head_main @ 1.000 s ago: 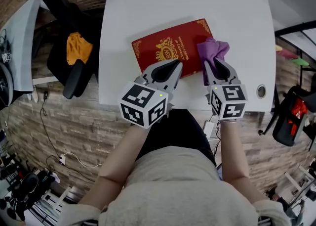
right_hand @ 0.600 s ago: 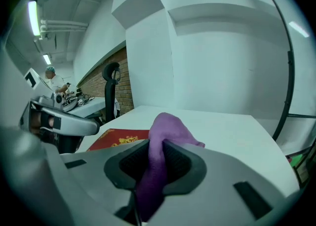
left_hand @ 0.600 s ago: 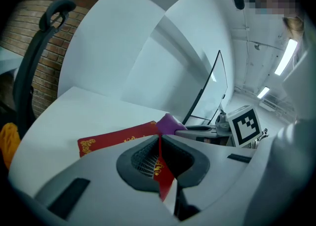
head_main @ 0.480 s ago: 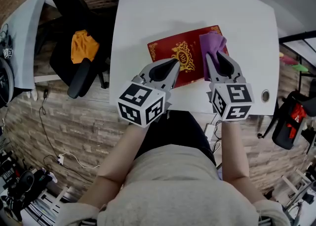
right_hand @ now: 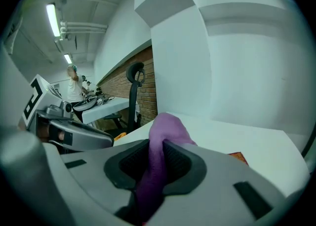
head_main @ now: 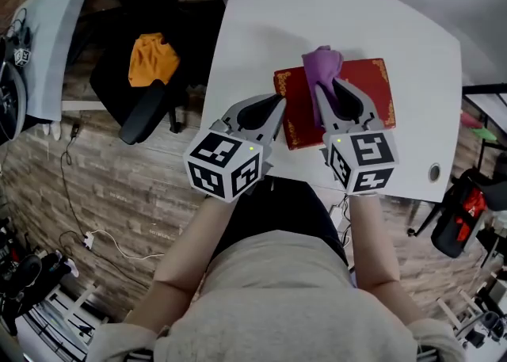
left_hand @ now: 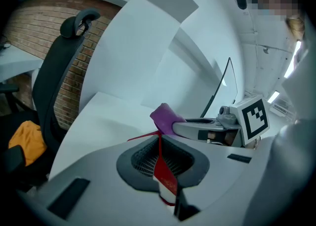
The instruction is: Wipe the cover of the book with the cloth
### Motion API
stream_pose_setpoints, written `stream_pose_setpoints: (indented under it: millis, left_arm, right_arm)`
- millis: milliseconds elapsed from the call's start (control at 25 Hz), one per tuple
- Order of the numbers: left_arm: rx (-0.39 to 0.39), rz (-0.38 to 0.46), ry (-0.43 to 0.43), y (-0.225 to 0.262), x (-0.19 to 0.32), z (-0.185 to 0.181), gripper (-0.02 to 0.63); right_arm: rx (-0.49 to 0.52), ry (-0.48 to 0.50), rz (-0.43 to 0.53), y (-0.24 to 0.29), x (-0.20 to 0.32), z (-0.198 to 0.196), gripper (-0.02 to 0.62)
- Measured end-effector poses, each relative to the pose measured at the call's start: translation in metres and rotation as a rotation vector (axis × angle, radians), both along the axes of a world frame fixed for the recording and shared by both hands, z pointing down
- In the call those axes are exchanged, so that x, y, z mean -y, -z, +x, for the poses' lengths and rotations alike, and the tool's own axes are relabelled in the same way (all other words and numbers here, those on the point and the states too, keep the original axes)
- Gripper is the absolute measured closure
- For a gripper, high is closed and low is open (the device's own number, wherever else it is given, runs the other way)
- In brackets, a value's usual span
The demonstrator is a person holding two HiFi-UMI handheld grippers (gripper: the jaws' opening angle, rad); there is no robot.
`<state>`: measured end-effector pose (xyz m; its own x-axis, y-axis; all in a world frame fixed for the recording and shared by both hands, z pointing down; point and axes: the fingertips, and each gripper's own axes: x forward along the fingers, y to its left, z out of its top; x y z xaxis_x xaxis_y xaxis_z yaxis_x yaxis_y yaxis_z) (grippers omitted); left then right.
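Note:
A red book (head_main: 368, 95) with gold print lies on the white table (head_main: 261, 28), near its front edge. My left gripper (head_main: 277, 105) is shut on the book's near left edge; in the left gripper view a thin red sliver of the book (left_hand: 164, 170) stands pinched at my left gripper (left_hand: 159, 143). My right gripper (head_main: 333, 89) is shut on a purple cloth (head_main: 321, 67), which rests on the left part of the cover. In the right gripper view the cloth (right_hand: 160, 136) bulges out of my right gripper (right_hand: 157, 148), with a book corner (right_hand: 237, 157) beside it.
A black office chair (head_main: 142, 107) with an orange cloth (head_main: 154, 59) on its seat stands left of the table. The table has a round cable hole (head_main: 434, 172) at its front right. A red and black object (head_main: 463, 210) sits on the brick-pattern floor at the right.
The right gripper has dragged the purple cloth leftward over the cover, from the book's right end to its left part. The left gripper stays shut on the book's near edge.

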<state>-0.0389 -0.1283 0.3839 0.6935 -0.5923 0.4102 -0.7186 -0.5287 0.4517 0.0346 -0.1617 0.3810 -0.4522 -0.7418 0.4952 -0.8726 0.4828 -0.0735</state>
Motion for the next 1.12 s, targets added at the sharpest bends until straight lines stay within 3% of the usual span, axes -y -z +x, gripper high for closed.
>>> stream_pose_setpoints:
  millis: [440,1120]
  left_arm:
    - [0.001,-0.036,0.063,-0.017,0.007,-0.037,0.574]
    - [-0.001,-0.091,0.045,-0.041,0.011,-0.035,0.575]
  right_arm:
    - [-0.021,0.092,-0.06,-0.023,0.002,-0.048,0.508]
    - [-0.086,0.123,-0.152,-0.06,-0.007,-0.059,0.508]
